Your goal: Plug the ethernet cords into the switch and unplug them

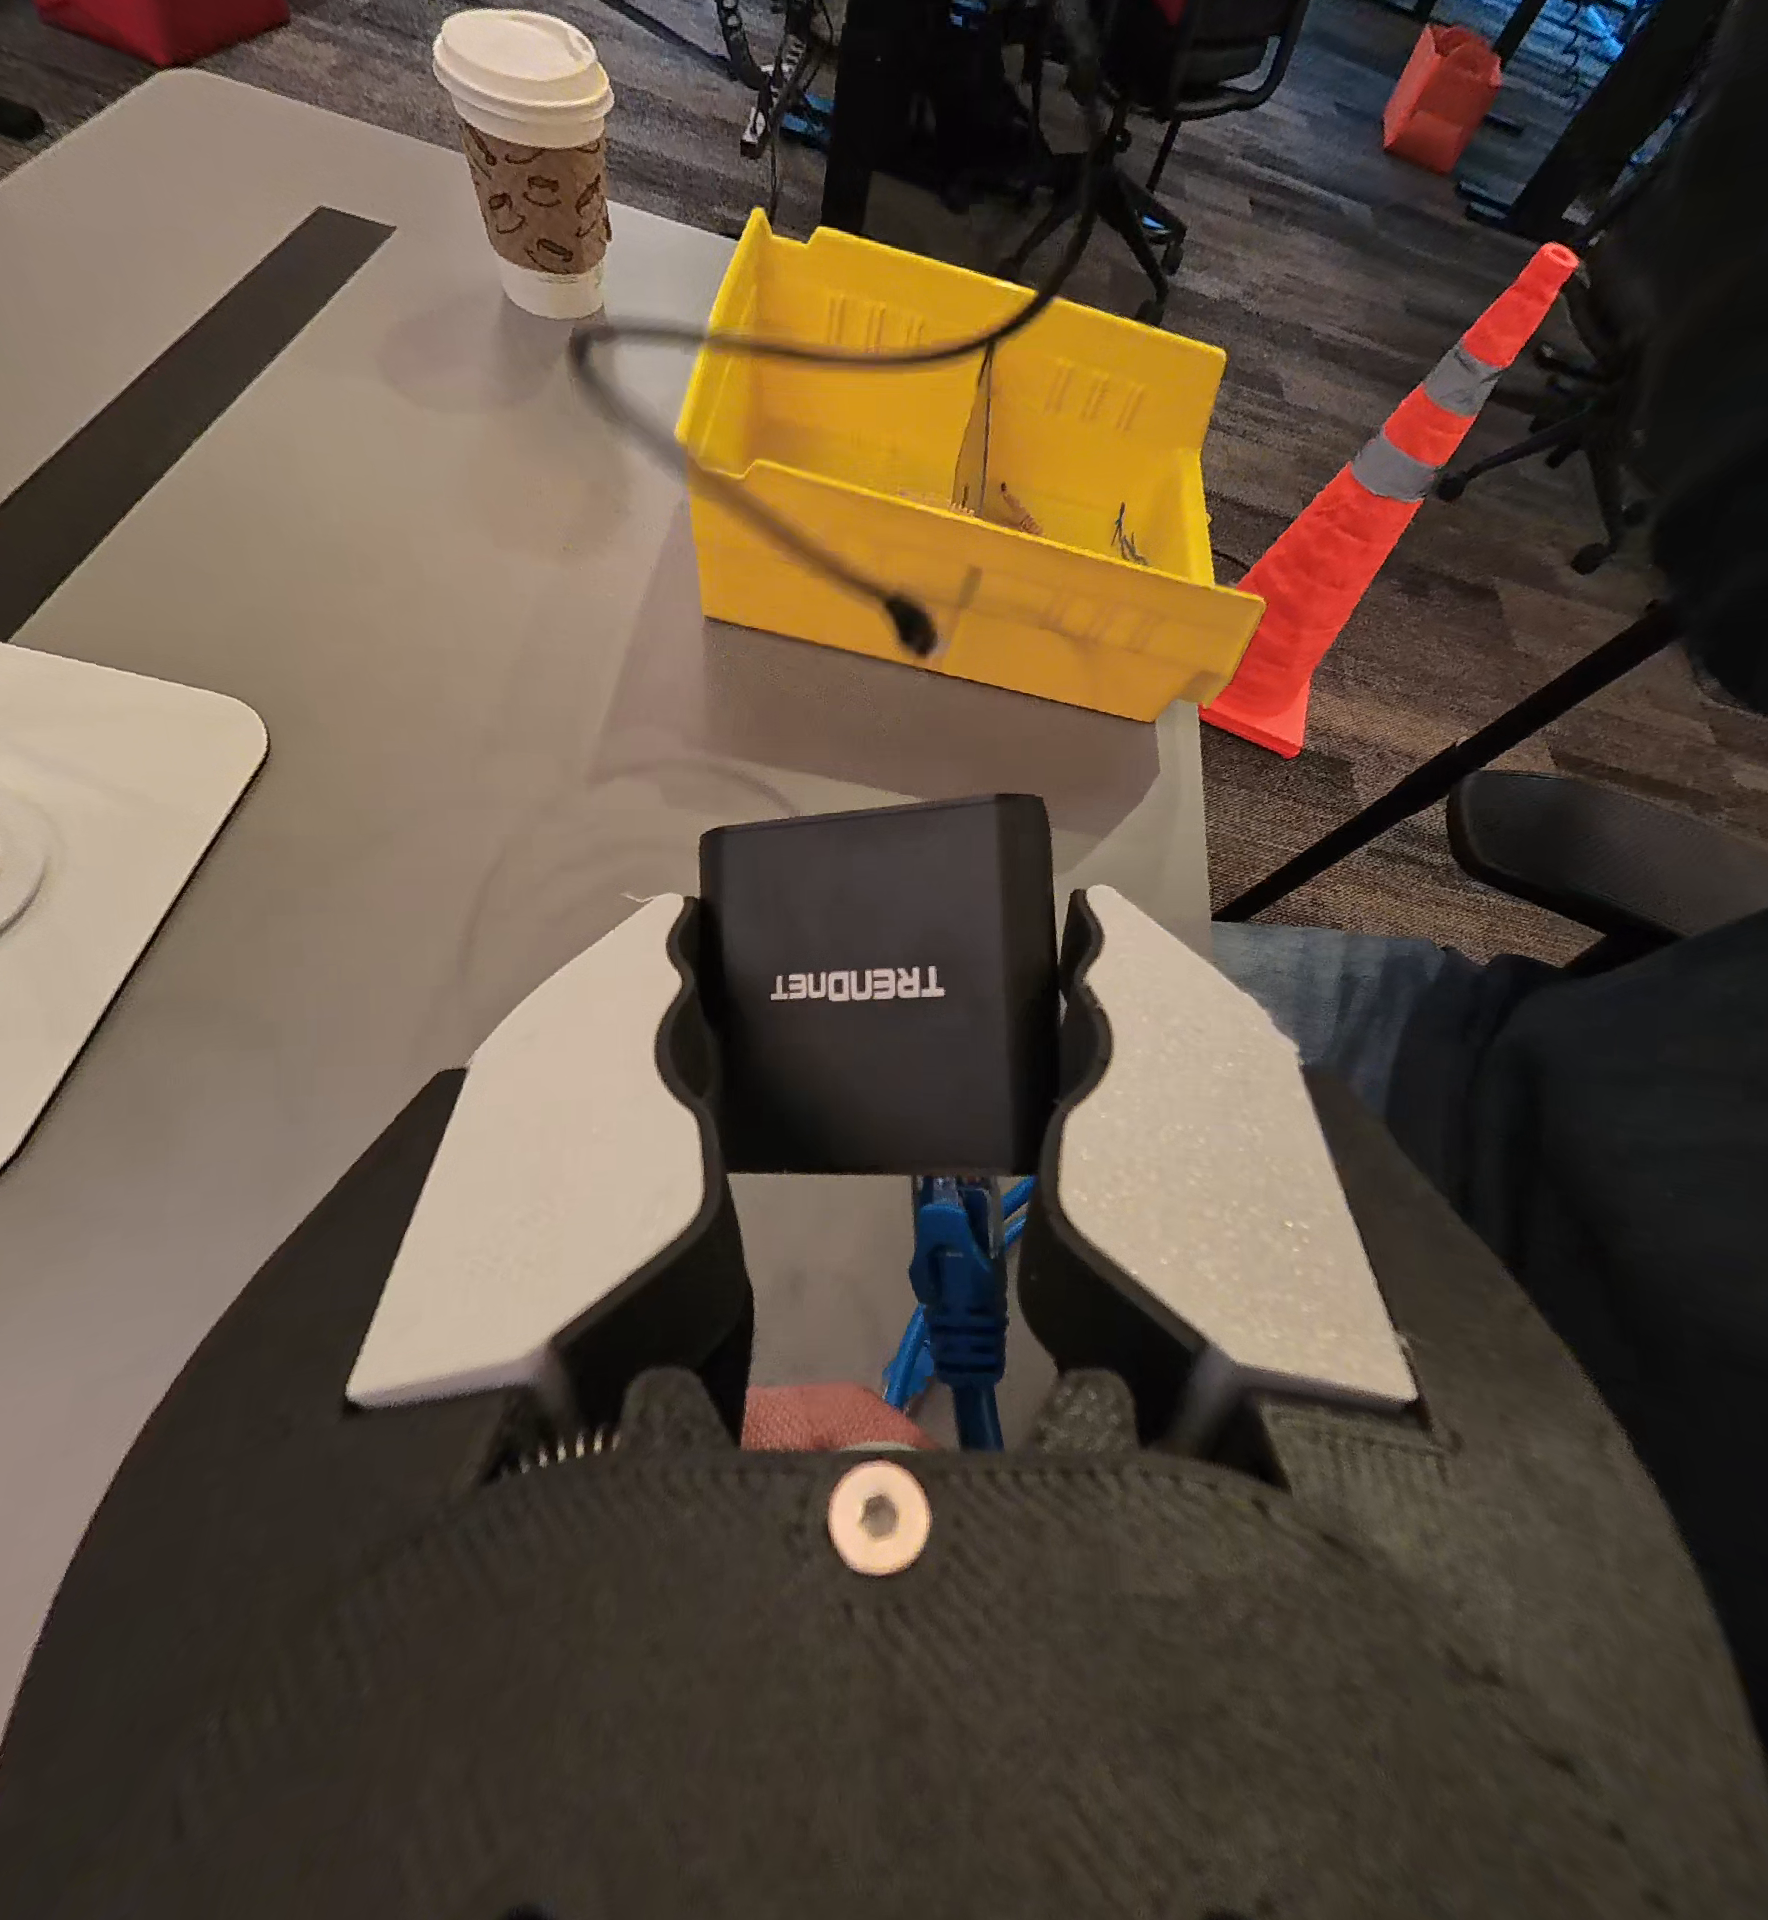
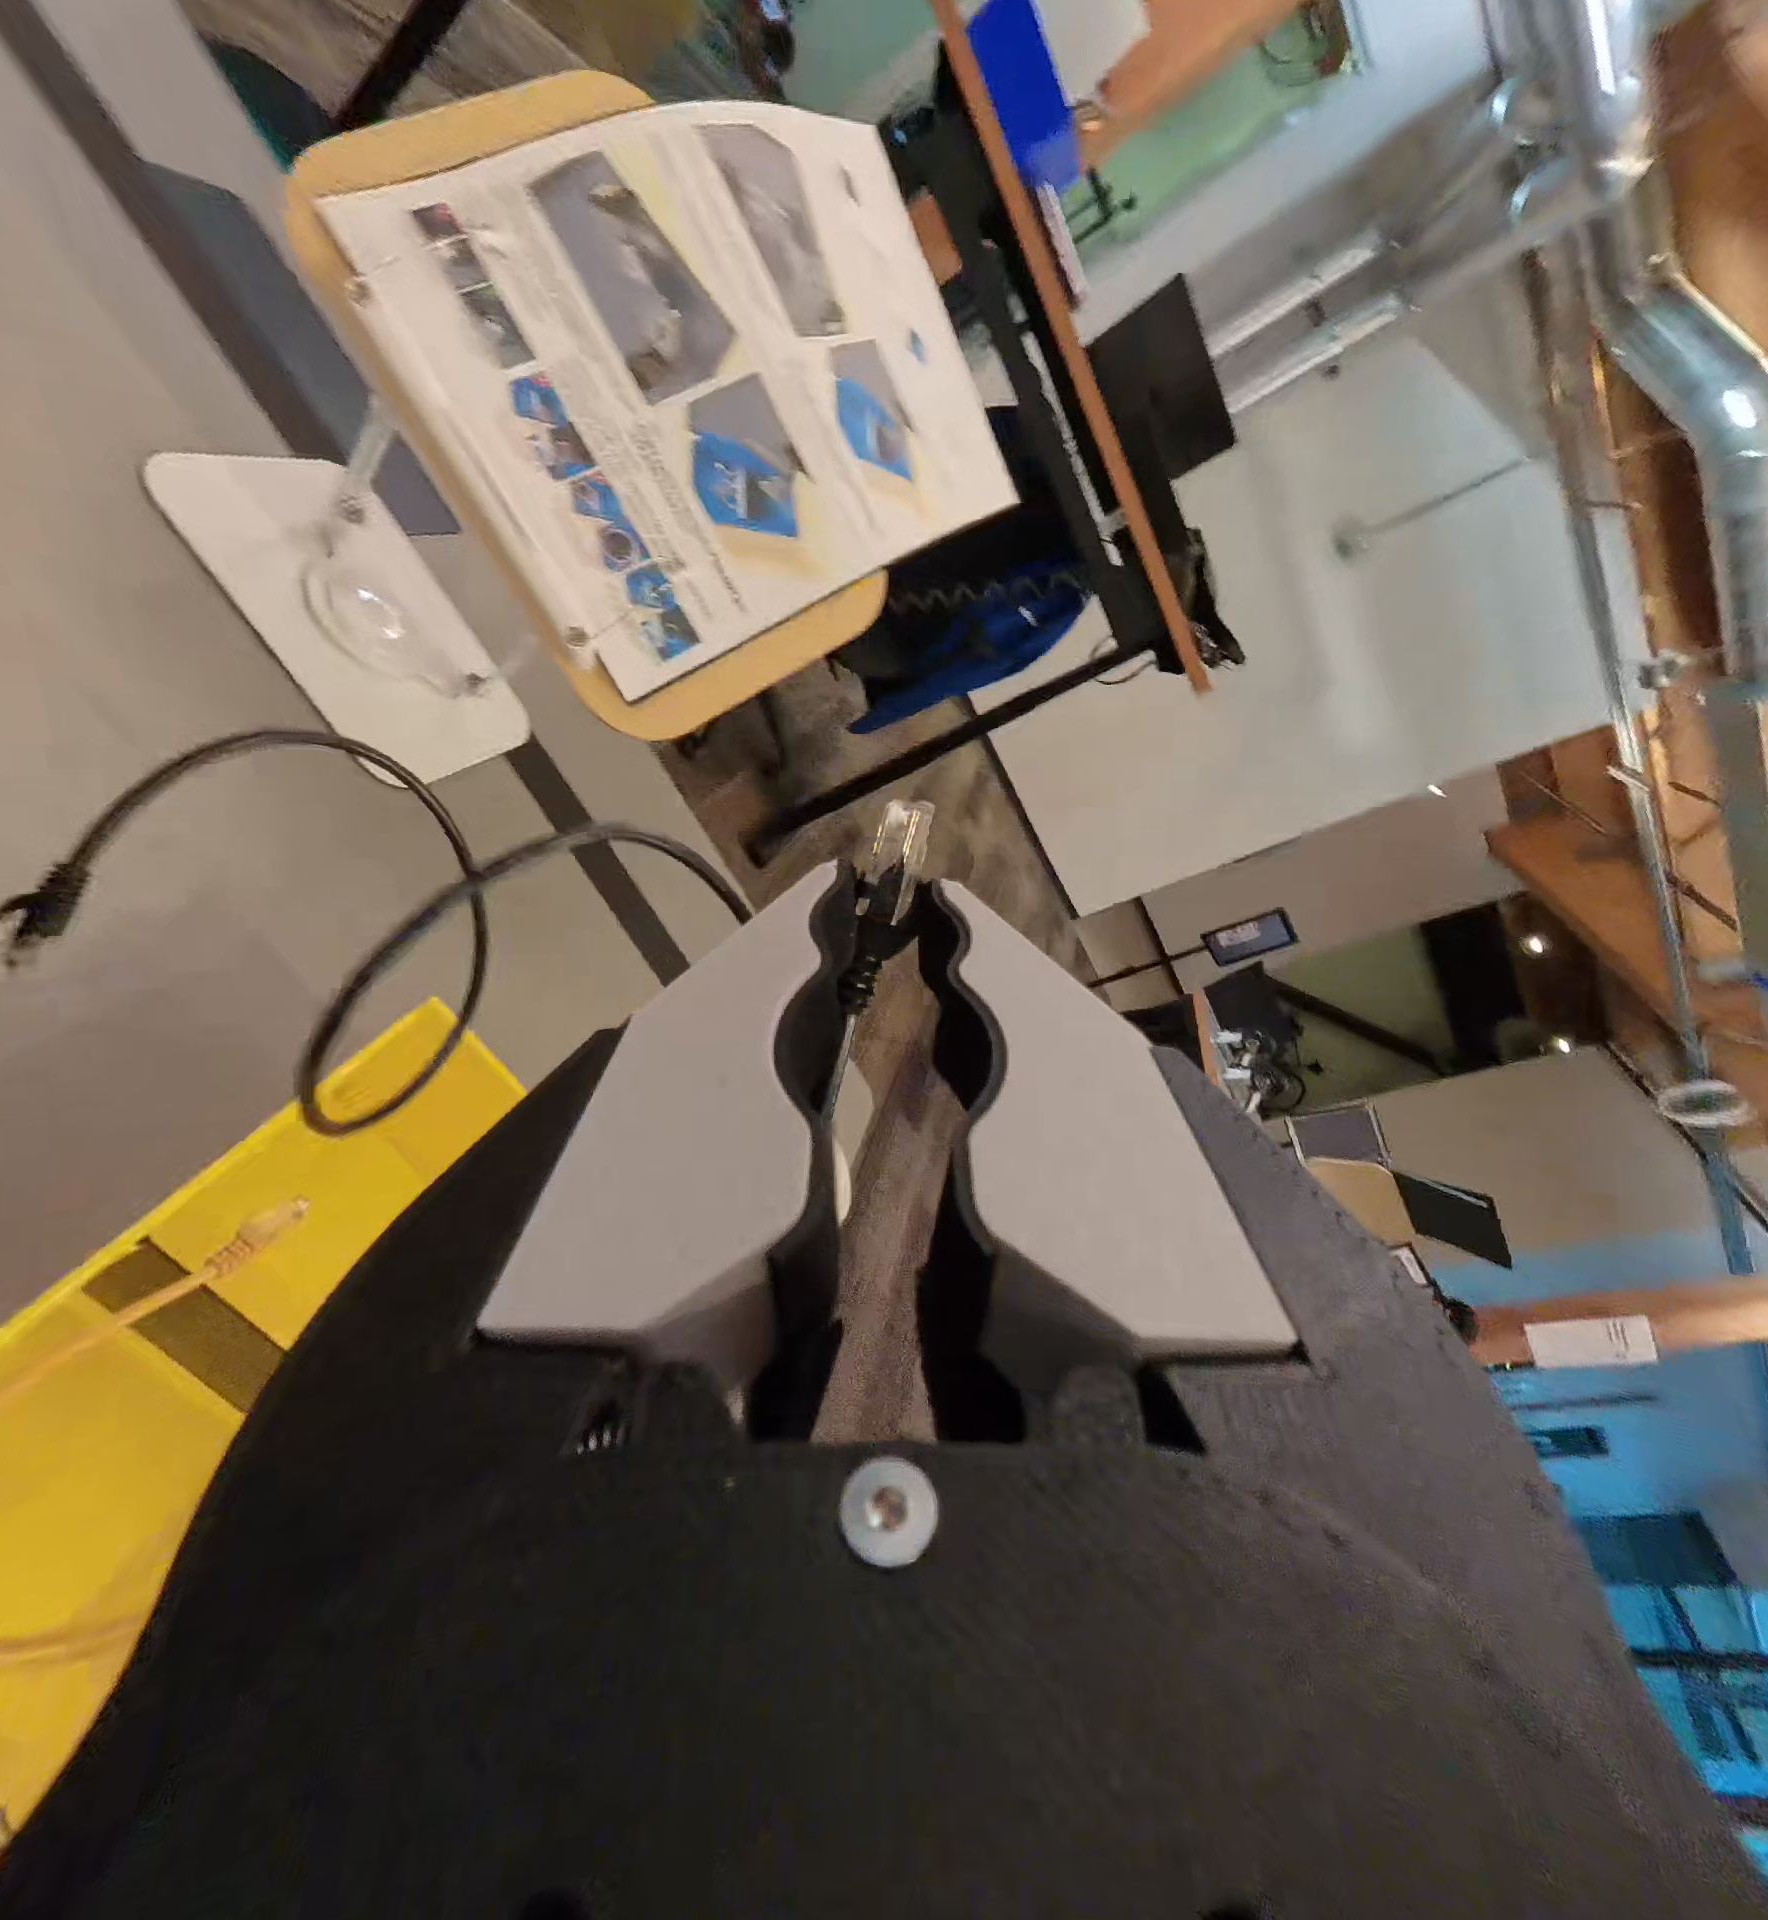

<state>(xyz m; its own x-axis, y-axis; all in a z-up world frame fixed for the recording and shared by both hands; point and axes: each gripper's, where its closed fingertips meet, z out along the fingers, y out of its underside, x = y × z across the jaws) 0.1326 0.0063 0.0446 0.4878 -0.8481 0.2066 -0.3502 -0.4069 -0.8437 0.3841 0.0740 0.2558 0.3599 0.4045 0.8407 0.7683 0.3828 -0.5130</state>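
While left fingers clamp black switch, blue cord plugged in; right fingers pinch black cord.

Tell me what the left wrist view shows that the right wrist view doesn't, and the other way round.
Only the left wrist view: the left gripper clamped on the black switch, a blue ethernet cord plugged into its near side, a lidded coffee cup and an orange cone.

Only the right wrist view: the right gripper pinching a black cord's plug, a beige cord and a printed sheet on a board.

Both: the yellow bin, the grey table and the black cord's loose end.
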